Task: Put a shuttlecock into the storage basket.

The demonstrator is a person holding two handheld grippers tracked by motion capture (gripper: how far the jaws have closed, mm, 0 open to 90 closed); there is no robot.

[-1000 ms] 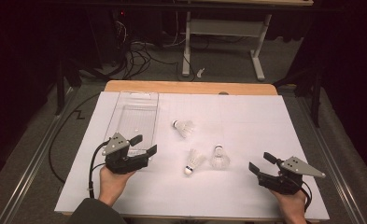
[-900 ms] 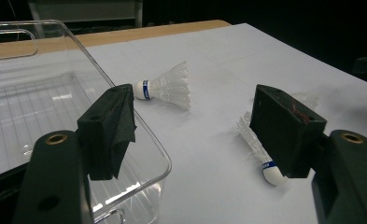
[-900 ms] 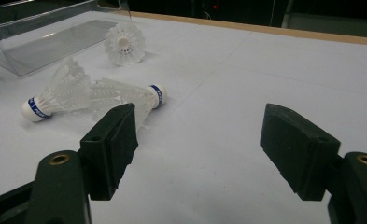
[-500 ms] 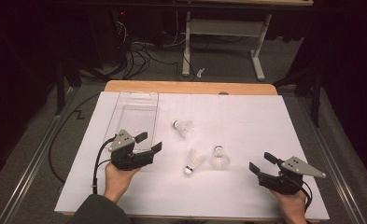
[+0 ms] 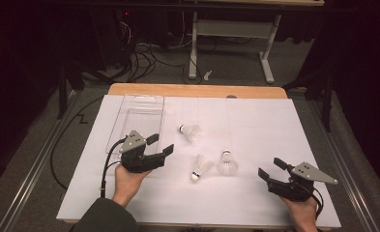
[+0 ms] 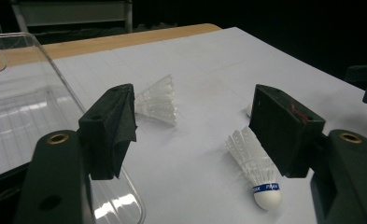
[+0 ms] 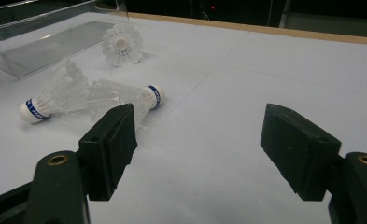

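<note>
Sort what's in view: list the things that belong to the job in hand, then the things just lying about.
Job in hand:
left gripper, open
right gripper, open
three shuttlecocks: far, middle, right
clear plastic tray

Lying about:
white paper sheet
cables on floor
metal stand

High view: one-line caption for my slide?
Left gripper open near three shuttlecocks and tray; right gripper open.
</note>
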